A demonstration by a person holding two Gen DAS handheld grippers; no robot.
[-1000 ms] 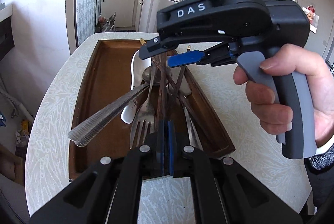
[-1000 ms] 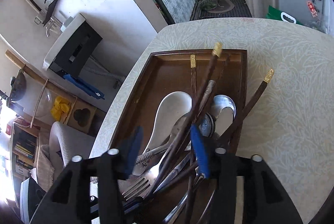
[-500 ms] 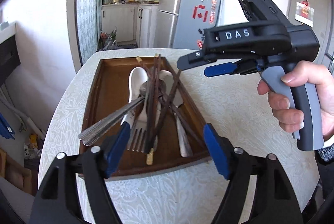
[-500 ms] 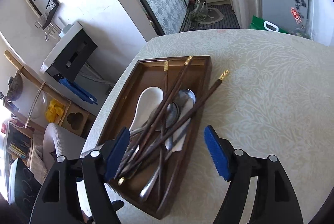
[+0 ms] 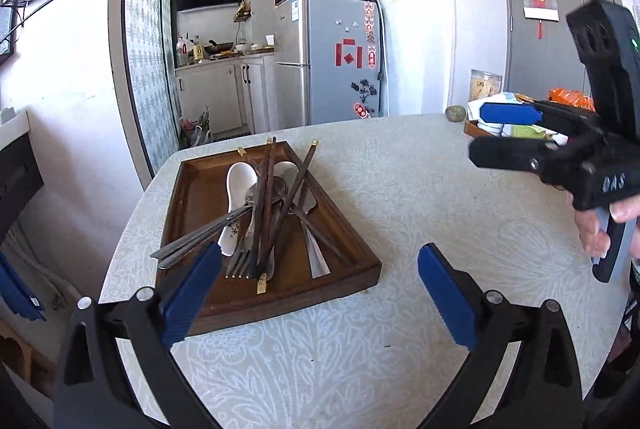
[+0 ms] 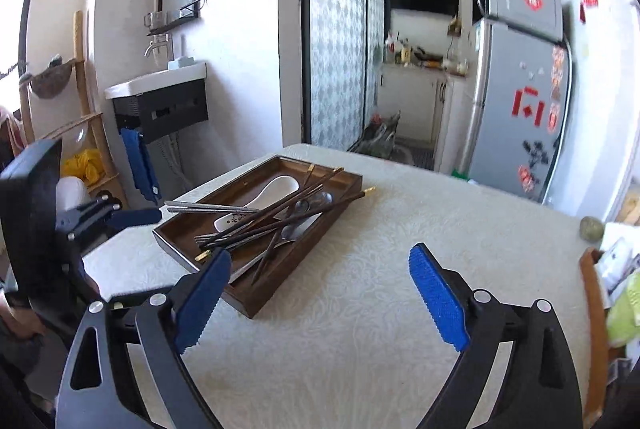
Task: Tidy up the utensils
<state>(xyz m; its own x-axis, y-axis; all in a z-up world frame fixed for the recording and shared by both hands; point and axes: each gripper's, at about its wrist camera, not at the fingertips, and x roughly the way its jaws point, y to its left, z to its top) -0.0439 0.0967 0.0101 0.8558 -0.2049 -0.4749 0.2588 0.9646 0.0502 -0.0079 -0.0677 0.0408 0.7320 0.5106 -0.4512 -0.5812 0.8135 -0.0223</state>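
while the chopsticks [image 5: 266,205], fork [image 5: 239,261] and white spoon [image 5: 239,181] lie heaped in the wooden tray [image 5: 192,189] on the table [image 5: 420,197], the left gripper [image 5: 318,293] and right gripper [image 6: 318,299] are both opening wide, nothing between their jaws

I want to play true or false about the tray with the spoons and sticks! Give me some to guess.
1. The wooden tray holds a white spoon. True.
2. The left gripper is squeezing a chopstick. False: its jaws are opening with nothing between them.
3. A fork lies in the tray. True.
4. The tray sits on the floor. False: it rests on the table.
5. The right gripper holds a spoon. False: it is opening, holding nothing.
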